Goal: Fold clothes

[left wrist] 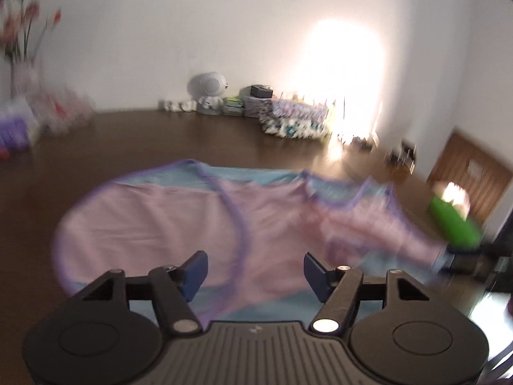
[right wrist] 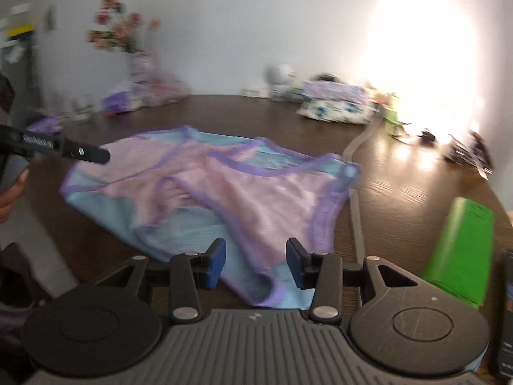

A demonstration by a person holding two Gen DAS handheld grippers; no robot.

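On the dark wooden worktop (right wrist: 400,199) a pink-and-blue garment (right wrist: 224,189) lies ahead of both grippers' released jaws, left gripper (left wrist: 255,271) and right gripper (right wrist: 255,261) angled downward, nothing between them.

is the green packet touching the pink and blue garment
Apart. The right wrist view shows bare brown table between the green packet and the garment.

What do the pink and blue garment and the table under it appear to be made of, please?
The garment looks like soft, thin knit fabric, matte: it wrinkles and drapes flat, with purple binding along its edges. The table looks like dark wood or wood veneer, semi-glossy: grain lines show and it reflects the light.
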